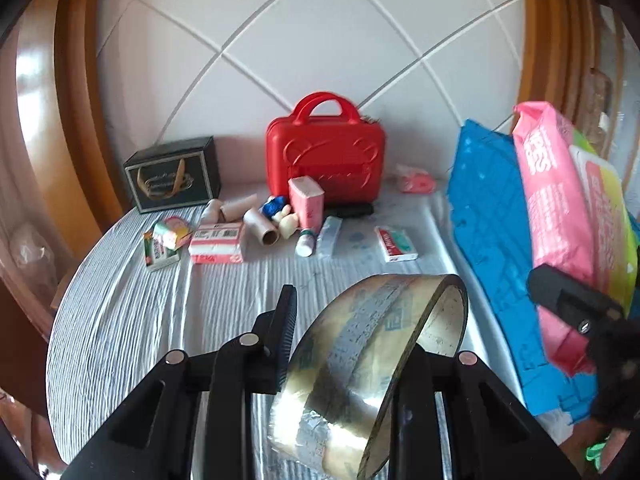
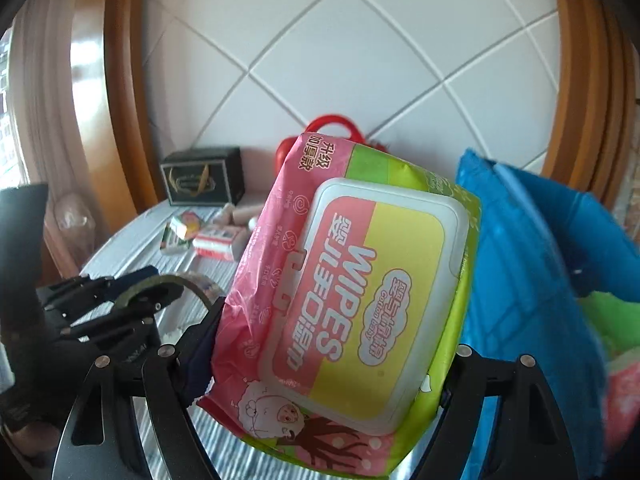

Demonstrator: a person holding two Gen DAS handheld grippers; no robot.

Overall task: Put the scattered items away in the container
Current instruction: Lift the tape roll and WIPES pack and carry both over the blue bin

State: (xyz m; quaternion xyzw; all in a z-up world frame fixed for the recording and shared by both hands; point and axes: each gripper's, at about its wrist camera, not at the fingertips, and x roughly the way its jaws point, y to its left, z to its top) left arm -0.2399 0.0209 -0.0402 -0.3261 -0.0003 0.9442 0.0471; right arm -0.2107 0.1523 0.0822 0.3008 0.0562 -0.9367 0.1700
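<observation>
Nearest, the left gripper (image 1: pixel 352 344) is clamped on a tape roll (image 1: pixel 372 364), which stands on edge between its two fingers above the striped cloth (image 1: pixel 120 312). Its left finger presses the roll's outer face; the right one is mostly hidden behind the roll. Just to the right, the right gripper (image 2: pixel 332 360) holds a wipes pack (image 2: pixel 352 292) squeezed between its fingers, tilted, lid facing the camera, raised off the cloth. Beside the pack, on its right, stands the blue bag (image 2: pixel 532 264), its near wall upright; green and pink things show inside it in the right wrist view, too blurred to name.

Farther back on the cloth lies the scatter: a small green box (image 1: pixel 160 254) with a colourful packet (image 1: pixel 174 232) on it, a red and white box (image 1: pixel 216 242), cardboard tubes (image 1: pixel 262 226), a pink carton (image 1: pixel 307 202) standing upright, a white tube (image 1: pixel 306 242) below it, and a flat white pack (image 1: pixel 396 244) lying apart to the right. Behind them a red case (image 1: pixel 326 156) stands against the tiled wall (image 1: pixel 320 40), a dark box (image 1: pixel 174 174) to its left, and a pink wrapper (image 1: pixel 416 180) to its right
</observation>
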